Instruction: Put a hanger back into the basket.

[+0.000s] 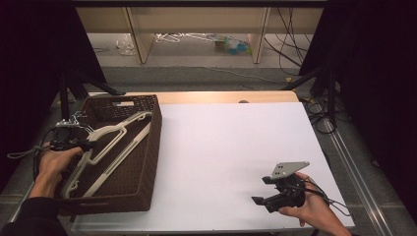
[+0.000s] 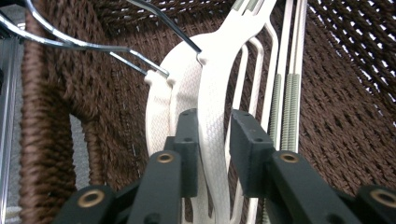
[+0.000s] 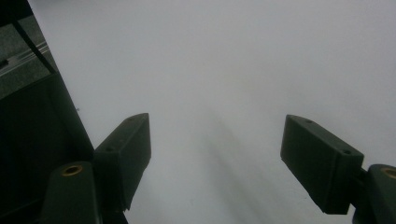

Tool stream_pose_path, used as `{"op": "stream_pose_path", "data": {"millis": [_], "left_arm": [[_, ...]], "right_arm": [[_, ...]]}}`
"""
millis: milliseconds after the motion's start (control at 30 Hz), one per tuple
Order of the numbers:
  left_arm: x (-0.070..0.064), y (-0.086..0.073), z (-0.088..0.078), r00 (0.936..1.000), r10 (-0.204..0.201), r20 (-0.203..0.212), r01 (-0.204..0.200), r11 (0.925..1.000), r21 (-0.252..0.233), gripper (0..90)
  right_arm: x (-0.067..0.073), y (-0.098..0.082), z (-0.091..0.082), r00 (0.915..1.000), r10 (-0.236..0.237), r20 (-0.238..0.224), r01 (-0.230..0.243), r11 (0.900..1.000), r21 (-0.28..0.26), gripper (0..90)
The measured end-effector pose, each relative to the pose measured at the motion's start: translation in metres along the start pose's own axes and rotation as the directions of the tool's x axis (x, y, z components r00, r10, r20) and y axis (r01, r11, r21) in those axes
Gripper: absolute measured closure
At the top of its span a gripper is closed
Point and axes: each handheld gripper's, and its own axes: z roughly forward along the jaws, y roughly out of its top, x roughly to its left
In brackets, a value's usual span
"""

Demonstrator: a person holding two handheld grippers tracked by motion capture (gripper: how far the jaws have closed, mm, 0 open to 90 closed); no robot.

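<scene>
Step in hand, as I judge it: taking a hanger (image 2: 212, 140) out of the basket (image 1: 147, 162) at the desk's (image 1: 221, 147) left edge. Left gripper (image 2: 212, 144): my fingers (image 2: 187, 140) are nearly closed on the white hanger's flat arm, just below its wire hook (image 2: 93, 46); contact on both sides looks likely but not certain. A second hanger lies just beside it.

Right gripper (image 1: 265, 189): fingers (image 3: 126, 154) wide apart, holding nothing, hovering over bare desk near the front right corner.

Next move calls for a firm pinch, then a lift that frees the hook from the other hanger and the basket rim.
</scene>
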Motion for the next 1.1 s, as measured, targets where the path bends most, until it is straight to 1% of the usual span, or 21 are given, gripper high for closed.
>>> {"op": "stream_pose_path", "data": {"millis": [33, 67, 100, 133, 167, 200, 233, 267, 300, 333, 467, 567, 633, 667, 733, 800, 833, 867, 933, 1033, 1100], "left_arm": [[0.001, 0.000, -0.001, 0.9999, -0.005, -0.010, 0.006, 0.9996, 0.028, 69.0], [0.001, -0.001, 0.000, 0.9996, -0.021, -0.019, 0.021, 0.9997, 0.010, 65.4], [0.001, -0.001, -0.002, 0.9989, -0.028, -0.037, 0.029, 0.9995, 0.013, 63.3], [0.002, -0.002, -0.003, 0.9988, -0.030, -0.038, 0.031, 0.9995, 0.008, 61.1], [0.002, -0.002, -0.005, 0.9987, -0.033, -0.039, 0.033, 0.9994, -0.002, 60.3], [0.001, -0.002, -0.006, 0.9980, -0.041, -0.049, 0.040, 0.9991, -0.016, 56.3], [0.000, -0.001, -0.008, 0.9979, -0.044, -0.049, 0.043, 0.9988, -0.025, 53.9], [-0.001, -0.001, -0.010, 0.9982, -0.045, -0.040, 0.044, 0.9985, -0.034, 52.3], [-0.002, 0.000, -0.012, 0.9982, -0.049, -0.035, 0.048, 0.9978, -0.046, 50.6], [-0.005, 0.000, -0.014, 0.9981, -0.051, -0.034, 0.049, 0.9969, -0.061, 48.9], [-0.016, 0.003, -0.023, 0.9993, -0.027, -0.027, 0.024, 0.9945, -0.102, 42.5], [-0.026, 0.004, -0.029, 0.9997, 0.009, -0.021, -0.012, 0.9922, -0.124, 39.9], [-0.033, 0.005, -0.031, 1.0000, 0.008, -0.004, -0.008, 0.9877, -0.156, 38.5], [-0.038, 0.005, -0.031, 0.9999, -0.010, 0.006, 0.010, 0.9837, -0.179, 37.9], [-0.044, 0.006, -0.033, 0.9998, 0.006, 0.021, -0.002, 0.9822, -0.188, 35.8], [-0.050, 0.007, -0.033, 0.9990, 0.025, 0.038, -0.017, 0.9816, -0.190, 33.9], [-0.054, 0.007, -0.034, 0.9988, 0.023, 0.044, -0.014, 0.9798, -0.199, 32.9], [-0.058, 0.007, -0.035, 0.9982, 0.034, 0.050, -0.023, 0.9782, -0.207, 32.2], [-0.067, 0.007, -0.036, 0.9965, 0.038, 0.074, -0.020, 0.9731, -0.229, 30.5], [-0.082, 0.008, -0.040, 0.9927, 0.059, 0.105, -0.030, 0.9641, -0.264, 27.6], [-0.093, 0.009, -0.042, 0.9885, 0.082, 0.127, -0.043, 0.9576, -0.285, 24.3]], "right_arm": [[0.000, 0.000, 0.001, 1.0000, 0.001, 0.003, -0.001, 1.000, -0.007, 25.3], [0.000, 0.000, 0.001, 1.0000, 0.001, 0.003, -0.001, 1.000, -0.008, 25.3], [0.000, 0.000, 0.001, 1.0000, 0.001, 0.005, -0.001, 1.000, -0.009, 25.3], [0.000, 0.000, 0.000, 1.0000, 0.003, 0.003, -0.003, 1.000, 0.006, 25.2], [-0.001, 0.000, 0.000, 1.0000, 0.004, 0.006, -0.004, 1.000, 0.004, 25.2], [-0.001, 0.000, 0.001, 0.9999, 0.015, 0.006, -0.015, 1.000, -0.006, 25.2], [-0.001, -0.001, 0.002, 0.9998, 0.010, 0.015, -0.009, 1.000, -0.010, 25.2], [-0.001, -0.001, 0.001, 0.9999, 0.010, 0.006, -0.010, 1.000, 0.005, 25.2], [-0.001, -0.001, 0.002, 0.9999, 0.009, 0.013, -0.009, 1.000, -0.012, 25.1], [-0.001, -0.001, 0.002, 0.9999, 0.007, 0.012, -0.007, 1.000, -0.013, 25.1], [-0.001, -0.001, 0.002, 0.9999, 0.006, 0.012, -0.006, 1.000, -0.016, 25.1], [-0.001, -0.001, 0.002, 0.9999, 0.008, 0.013, -0.007, 1.000, -0.016, 25.1], [0.000, -0.001, 0.002, 0.9999, 0.010, 0.012, -0.010, 1.000, -0.017, 25.1], [0.000, -0.001, 0.002, 0.9999, 0.012, 0.011, -0.011, 1.000, -0.016, 25.1], [0.000, -0.001, 0.001, 0.9998, 0.017, 0.005, -0.017, 1.000, -0.012, 25.1], [-0.001, -0.001, 0.002, 0.9998, 0.007, 0.016, -0.007, 1.000, -0.020, 25.0], [-0.001, -0.001, 0.002, 0.9998, 0.010, 0.018, -0.010, 1.000, -0.020, 24.9], [0.000, -0.001, 0.002, 0.9997, 0.020, 0.014, -0.020, 1.000, -0.015, 24.9], [-0.002, -0.002, 0.001, 0.9998, 0.008, 0.018, -0.007, 1.000, -0.013, 24.9], [-0.001, -0.002, 0.001, 0.9997, 0.018, 0.017, -0.018, 1.000, -0.013, 24.9], [-0.001, -0.002, 0.001, 0.9997, 0.017, 0.020, -0.017, 1.000, -0.017, 24.9]]}}
